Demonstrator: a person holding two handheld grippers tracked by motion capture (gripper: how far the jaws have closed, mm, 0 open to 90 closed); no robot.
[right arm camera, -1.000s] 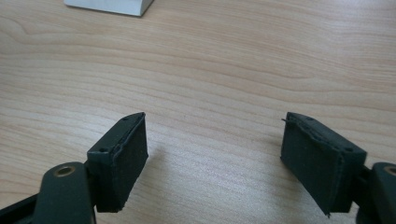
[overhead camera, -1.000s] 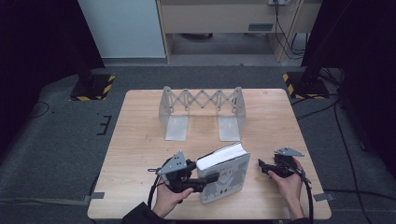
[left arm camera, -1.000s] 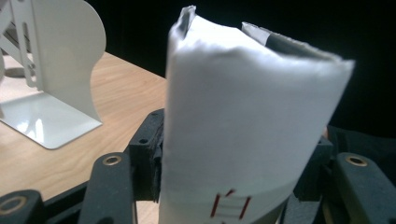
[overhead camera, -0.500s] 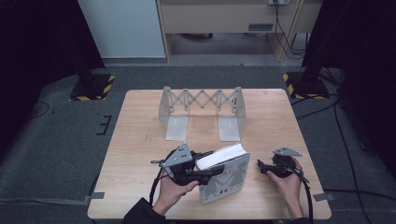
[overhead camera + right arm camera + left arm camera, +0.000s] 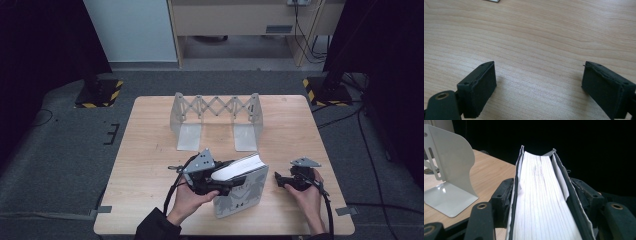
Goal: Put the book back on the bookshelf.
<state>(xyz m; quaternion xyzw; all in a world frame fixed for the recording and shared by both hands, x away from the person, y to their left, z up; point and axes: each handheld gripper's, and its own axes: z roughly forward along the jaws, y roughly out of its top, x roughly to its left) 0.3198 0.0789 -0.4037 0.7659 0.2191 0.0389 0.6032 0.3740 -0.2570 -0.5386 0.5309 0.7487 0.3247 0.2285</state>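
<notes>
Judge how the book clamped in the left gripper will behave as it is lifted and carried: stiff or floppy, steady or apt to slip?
The book looks thick, so probably fairly stiff and heavyish. Its thin covers flare away from the pages, so they may flex. The left gripper squeezes both covers; the grip seems steady, though it could pivot.

A book (image 5: 239,186) stands between the left gripper's (image 5: 226,186) fingers (image 5: 502,202), one cover against each, at the near middle of the table (image 5: 150,150). Beyond those fingertips, toward the far edge, stands an expanding bookend rack (image 5: 216,120). To the book's right, just apart, the right gripper's (image 5: 278,180) fingers (image 5: 477,88) flank bare tabletop.
</notes>
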